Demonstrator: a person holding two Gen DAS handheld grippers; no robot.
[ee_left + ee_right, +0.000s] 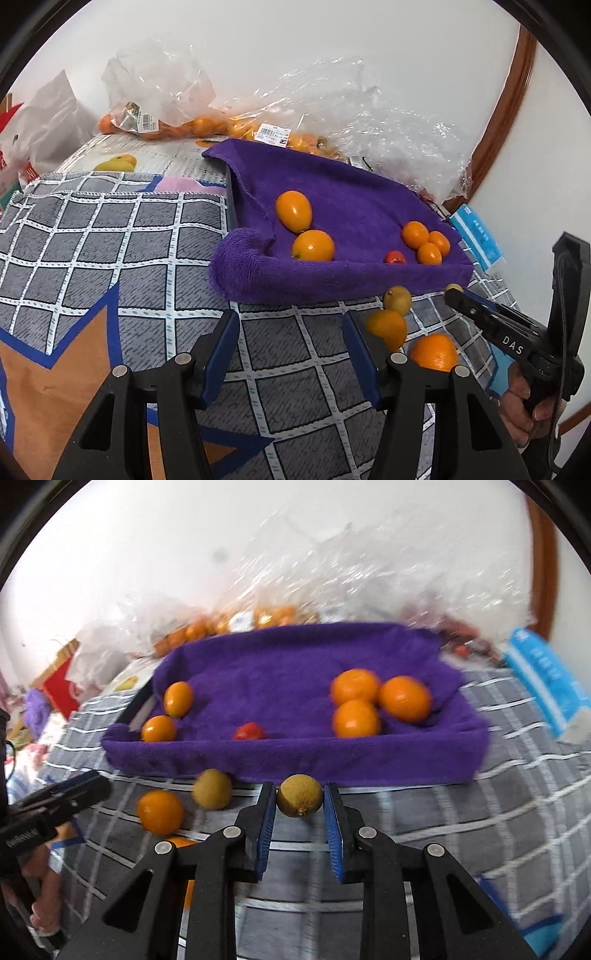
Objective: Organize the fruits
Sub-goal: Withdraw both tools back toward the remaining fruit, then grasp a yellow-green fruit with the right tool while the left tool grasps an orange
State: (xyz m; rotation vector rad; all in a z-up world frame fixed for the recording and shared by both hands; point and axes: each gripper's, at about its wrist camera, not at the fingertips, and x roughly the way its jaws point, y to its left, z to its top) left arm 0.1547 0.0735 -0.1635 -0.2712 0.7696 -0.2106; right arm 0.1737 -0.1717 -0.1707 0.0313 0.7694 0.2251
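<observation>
A tray lined with a purple towel (pixel 343 206) (pixel 295 679) holds several orange citrus fruits (pixel 293 211) (pixel 356 718) and one small red fruit (pixel 395 257) (pixel 250 732). My right gripper (pixel 300 799) is shut on a brown-green round fruit (pixel 300 795), just in front of the tray's near wall; its tip shows in the left wrist view (pixel 453 291). Another brown-green fruit (pixel 397 300) (pixel 212 788) and two oranges (pixel 387 328) (pixel 434 351) (pixel 160 811) lie on the checked cloth. My left gripper (pixel 291 328) is open and empty, left of these loose fruits.
Clear plastic bags of oranges (pixel 207 125) (pixel 236 622) lie behind the tray by the wall. A blue-white packet (pixel 478 236) (pixel 546 679) lies right of the tray. A mango (pixel 118 162) and white bags (pixel 44 122) sit at the far left.
</observation>
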